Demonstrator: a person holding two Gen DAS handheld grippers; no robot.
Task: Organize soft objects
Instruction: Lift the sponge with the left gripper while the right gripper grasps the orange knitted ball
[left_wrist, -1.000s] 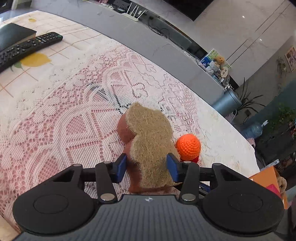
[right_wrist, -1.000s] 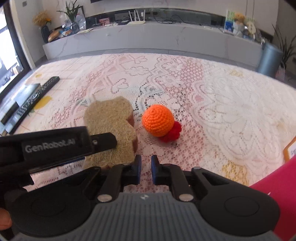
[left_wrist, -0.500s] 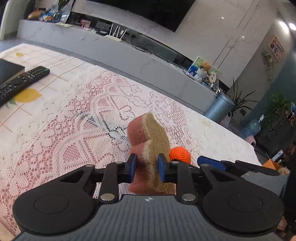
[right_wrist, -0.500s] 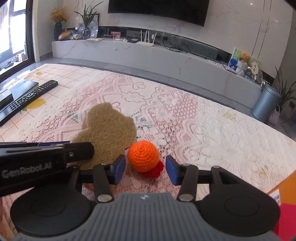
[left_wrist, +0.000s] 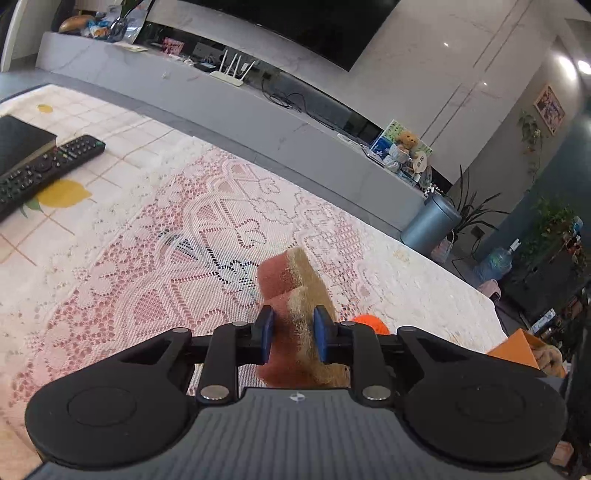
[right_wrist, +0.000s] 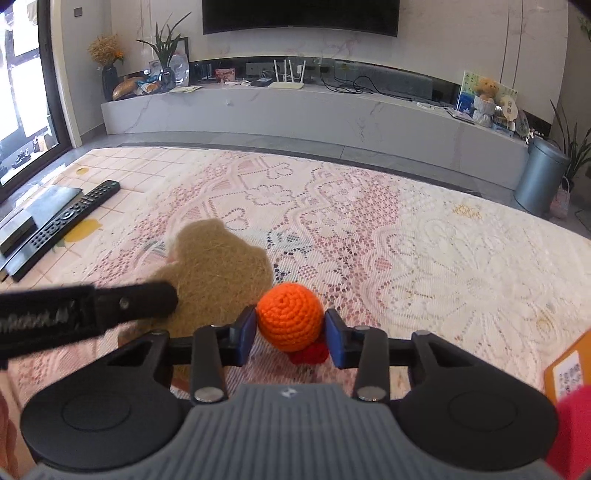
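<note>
A bear-shaped sponge (left_wrist: 293, 295), tan scrub face over a reddish-brown layer, stands on edge between the blue pads of my left gripper (left_wrist: 292, 332), which is shut on it. It also shows in the right wrist view (right_wrist: 218, 266), with the left gripper's finger (right_wrist: 122, 306) across it. An orange crochet ball (right_wrist: 290, 320) with a red piece (right_wrist: 310, 354) beneath it sits between the pads of my right gripper (right_wrist: 290, 336), which is closed onto its sides. In the left wrist view only the ball's top (left_wrist: 369, 323) shows.
A lace tablecloth (right_wrist: 424, 258) covers the table. A black remote (left_wrist: 40, 171) and a dark box (left_wrist: 18, 142) lie at the far left. An orange box (right_wrist: 570, 365) and a red item (right_wrist: 576, 435) sit at the right edge.
My left gripper closed on the sponge and turned it on edge. My right gripper opened, moved around the orange ball and closed in on it.
</note>
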